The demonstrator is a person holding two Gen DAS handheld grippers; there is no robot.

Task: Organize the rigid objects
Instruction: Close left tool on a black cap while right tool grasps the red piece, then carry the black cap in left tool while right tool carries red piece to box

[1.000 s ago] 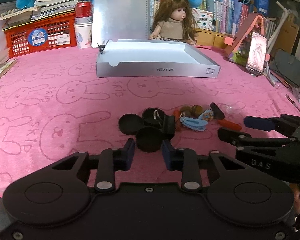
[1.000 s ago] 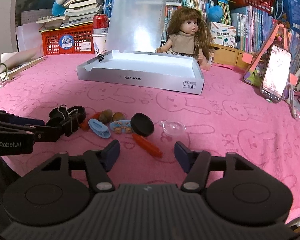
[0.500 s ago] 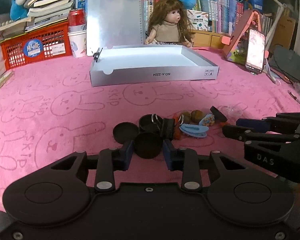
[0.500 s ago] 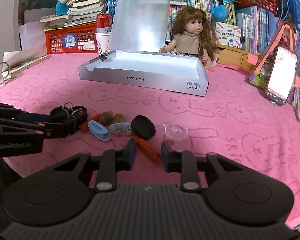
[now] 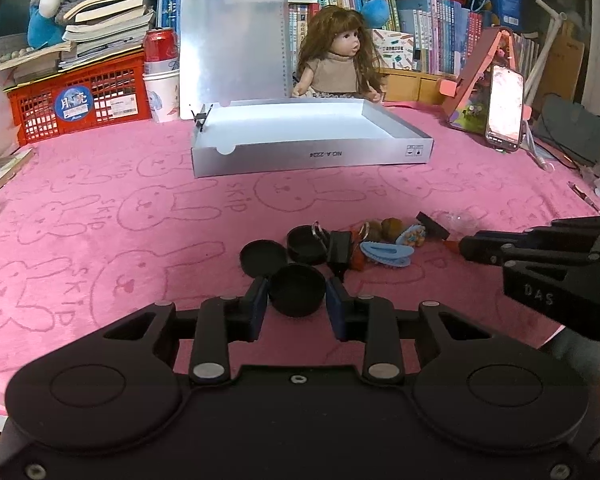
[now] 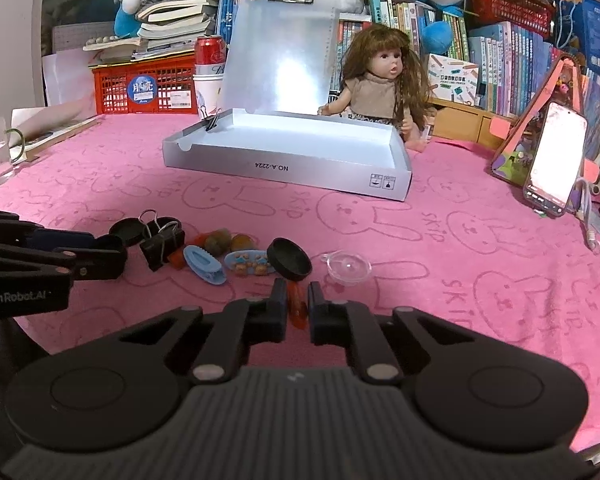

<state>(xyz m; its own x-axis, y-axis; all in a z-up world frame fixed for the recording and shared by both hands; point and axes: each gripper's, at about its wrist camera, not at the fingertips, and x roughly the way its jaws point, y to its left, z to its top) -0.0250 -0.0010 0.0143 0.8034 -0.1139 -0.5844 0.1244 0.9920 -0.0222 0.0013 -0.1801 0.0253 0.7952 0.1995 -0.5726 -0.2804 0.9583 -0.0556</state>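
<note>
A black cap (image 5: 297, 294) is being pinched between the jaws of the left gripper (image 5: 297, 298), low over the pink cloth (image 5: 100, 216); a blue pad is pressed to each of its sides. An orange stick (image 6: 297, 307) is being clamped between the nearly closed jaws of the right gripper (image 6: 298, 304), its far end tucked under a tilted black lid (image 6: 289, 265). Just beyond the cap, two more black lids (image 5: 263, 257) and a binder clip (image 5: 338, 249) are lying bunched together, with a blue hair clip (image 5: 385, 253), brown nuts (image 6: 218, 241) and a bear clip (image 6: 247, 263) beside them. A clear dish (image 6: 347, 269) is sitting just right of the tilted lid. Well beyond the pile, an open grey box (image 5: 312, 157) is standing, with a doll (image 5: 342, 65) seated behind it.
</note>
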